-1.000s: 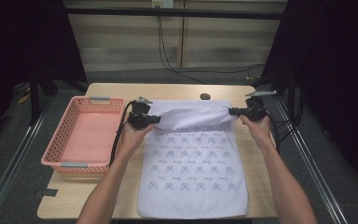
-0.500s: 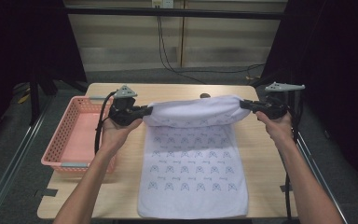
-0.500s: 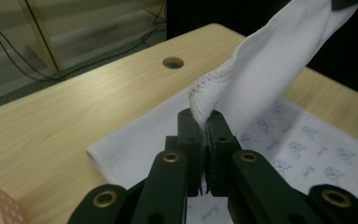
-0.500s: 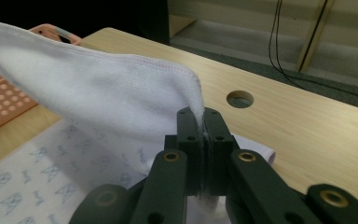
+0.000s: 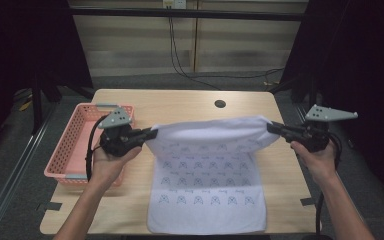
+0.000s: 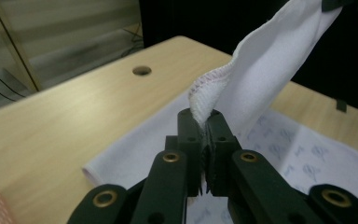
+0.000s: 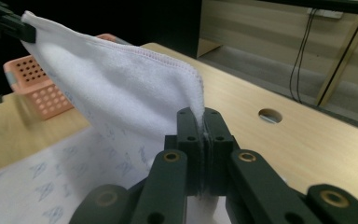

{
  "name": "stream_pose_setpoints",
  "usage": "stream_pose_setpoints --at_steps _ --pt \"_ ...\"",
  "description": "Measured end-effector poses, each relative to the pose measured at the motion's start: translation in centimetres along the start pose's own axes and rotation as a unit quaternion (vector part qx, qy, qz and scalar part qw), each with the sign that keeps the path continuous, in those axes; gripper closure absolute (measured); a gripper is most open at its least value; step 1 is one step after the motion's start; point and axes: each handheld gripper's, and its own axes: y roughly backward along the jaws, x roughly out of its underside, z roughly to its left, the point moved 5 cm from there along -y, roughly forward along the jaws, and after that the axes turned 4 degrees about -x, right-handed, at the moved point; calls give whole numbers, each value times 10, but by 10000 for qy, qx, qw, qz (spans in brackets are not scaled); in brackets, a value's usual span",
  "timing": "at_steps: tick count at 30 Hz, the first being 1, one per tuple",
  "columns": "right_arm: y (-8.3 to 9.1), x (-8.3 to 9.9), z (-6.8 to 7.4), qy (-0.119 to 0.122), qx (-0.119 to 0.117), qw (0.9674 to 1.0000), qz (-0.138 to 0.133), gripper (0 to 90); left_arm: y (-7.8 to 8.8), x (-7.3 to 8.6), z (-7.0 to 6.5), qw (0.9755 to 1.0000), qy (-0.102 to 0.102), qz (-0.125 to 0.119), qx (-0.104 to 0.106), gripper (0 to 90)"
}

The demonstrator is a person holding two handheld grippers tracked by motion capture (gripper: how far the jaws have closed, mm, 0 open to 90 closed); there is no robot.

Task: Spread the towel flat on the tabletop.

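Observation:
A white towel (image 5: 207,170) with a small blue pattern lies on the wooden table (image 5: 180,102), its far edge lifted and stretched between both grippers. My left gripper (image 5: 151,134) is shut on the towel's far left corner (image 6: 200,100), held above the table beside the basket. My right gripper (image 5: 274,127) is shut on the far right corner (image 7: 196,100). The raised part folds back toward the person, its plain white underside (image 7: 121,88) facing up. The near half of the towel still rests flat on the table.
A pink perforated basket (image 5: 72,145) stands at the table's left edge, right under my left hand. A round cable hole (image 5: 220,104) sits in the tabletop behind the towel. Black cables trail from both grippers. Dark frame posts flank the table.
Both grippers rose and came toward the person with the towel's far edge, spreading a little wider. More of the towel has lifted off the table and folds over the near half.

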Motion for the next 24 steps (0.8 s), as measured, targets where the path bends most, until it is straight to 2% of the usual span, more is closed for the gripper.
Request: stream_pose_setpoints --at_steps 2,4,6,9,12,15,16,17,18,19,20,21,22,23,24 --pt "1 18 6 -28 -65 9999 117 881 -4 18 -4 9999 88 62 64 870" --pt "1 38 12 -105 -122 9996 245 881 -8 36 -7 9995 164 229 147 870" --pt "0 56 16 -171 -198 9988 413 877 -11 49 -11 9985 95 480 238 869" --pt "4 75 24 -303 -362 9981 392 876 -7 65 -17 9981 142 529 281 869" --pt "4 96 37 -326 -471 9965 616 866 -7 85 -22 9972 163 631 355 865" --pt "6 119 45 -377 -585 9936 888 857 -9 106 -31 9958 136 758 490 858" --pt "6 127 48 -402 -621 9921 1010 845 -9 117 -36 9949 190 820 553 854" --pt "7 140 53 -353 -672 9893 1245 828 -8 121 -39 9945 173 837 607 852" --pt "8 145 56 -357 -726 9876 1344 820 -7 126 -43 9932 146 901 728 856" --pt "10 150 59 -316 -790 9855 1470 819 -7 131 -46 9919 103 1010 758 856" --pt "12 154 61 -273 -787 9841 1571 816 -7 131 -46 9919 103 1010 758 856" --pt "14 156 63 -277 -776 9835 1611 800 -6 141 -49 9901 107 1133 824 856" --pt "14 156 63 -277 -776 9835 1611 800 -6 141 -49 9901 107 1133 824 854" --pt "19 159 69 -196 -895 9811 1703 782 -1 149 -54 9888 87 1193 892 848" --pt "21 160 71 -185 -885 9812 1706 772 -1 149 -54 9888 87 1193 892 835"
